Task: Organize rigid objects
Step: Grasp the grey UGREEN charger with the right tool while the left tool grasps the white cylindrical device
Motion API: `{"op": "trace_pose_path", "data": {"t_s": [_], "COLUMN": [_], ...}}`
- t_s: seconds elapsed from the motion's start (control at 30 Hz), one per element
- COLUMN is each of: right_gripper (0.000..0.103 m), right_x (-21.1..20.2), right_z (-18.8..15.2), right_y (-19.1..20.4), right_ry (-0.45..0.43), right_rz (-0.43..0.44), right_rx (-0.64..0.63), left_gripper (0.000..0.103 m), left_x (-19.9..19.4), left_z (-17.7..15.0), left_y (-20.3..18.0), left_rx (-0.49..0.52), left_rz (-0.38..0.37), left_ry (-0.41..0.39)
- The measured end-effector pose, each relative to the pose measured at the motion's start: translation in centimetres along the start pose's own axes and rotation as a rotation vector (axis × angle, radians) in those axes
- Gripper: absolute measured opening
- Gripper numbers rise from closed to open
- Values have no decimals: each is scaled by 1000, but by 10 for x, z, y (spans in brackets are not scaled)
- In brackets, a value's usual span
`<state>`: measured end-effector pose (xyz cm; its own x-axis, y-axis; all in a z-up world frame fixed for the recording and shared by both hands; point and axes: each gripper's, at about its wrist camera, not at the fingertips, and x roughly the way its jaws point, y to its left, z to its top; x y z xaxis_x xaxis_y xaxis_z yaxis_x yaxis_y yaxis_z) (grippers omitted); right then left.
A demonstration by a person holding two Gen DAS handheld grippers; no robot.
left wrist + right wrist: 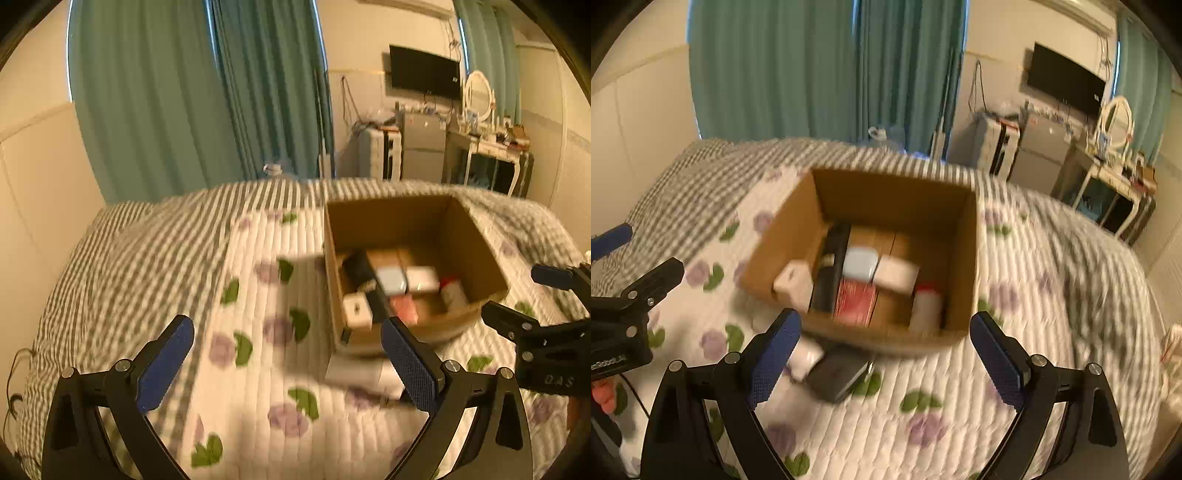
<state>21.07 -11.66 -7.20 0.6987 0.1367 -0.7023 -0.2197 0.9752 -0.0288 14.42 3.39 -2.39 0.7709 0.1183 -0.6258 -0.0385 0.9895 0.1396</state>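
An open cardboard box (783, 240) stands on the bed; it also shows in the left wrist view (476, 236). It holds several items: a black case (831, 266), a pale blue box (860, 263), white boxes (895, 275), a red pack (855, 302) and a white bottle (925, 308). A black flat object (836, 373) and a white object (805, 356) lie on the quilt before the box. My right gripper (882, 354) is open and empty above them. My left gripper (288, 360) is open and empty, left of the box.
The bed has a floral quilt (923, 406) over a grey striped sheet (129, 258). Teal curtains (184, 92) hang behind. A wall TV (424, 72), a small fridge (423, 146) and a cluttered dresser (487, 155) stand at the far right.
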Motion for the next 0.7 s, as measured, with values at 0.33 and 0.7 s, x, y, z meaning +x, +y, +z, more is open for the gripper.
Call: {"op": "trace_pose_path", "data": {"t_s": [0.33,0.7], "right_gripper": [93,87], "right_x": [77,113], "right_z": [-61,-75], "right_y": [17,21], "right_ry": [132,183], "right_rz": [38,65], "right_rx": [25,115], "left_gripper": [103,103], "left_x": [56,80], "left_z": [-50,-69], "left_y": [-9,5], "left_rx": [38,-2], "left_rz": [48,61], "left_ry": [88,160]}}
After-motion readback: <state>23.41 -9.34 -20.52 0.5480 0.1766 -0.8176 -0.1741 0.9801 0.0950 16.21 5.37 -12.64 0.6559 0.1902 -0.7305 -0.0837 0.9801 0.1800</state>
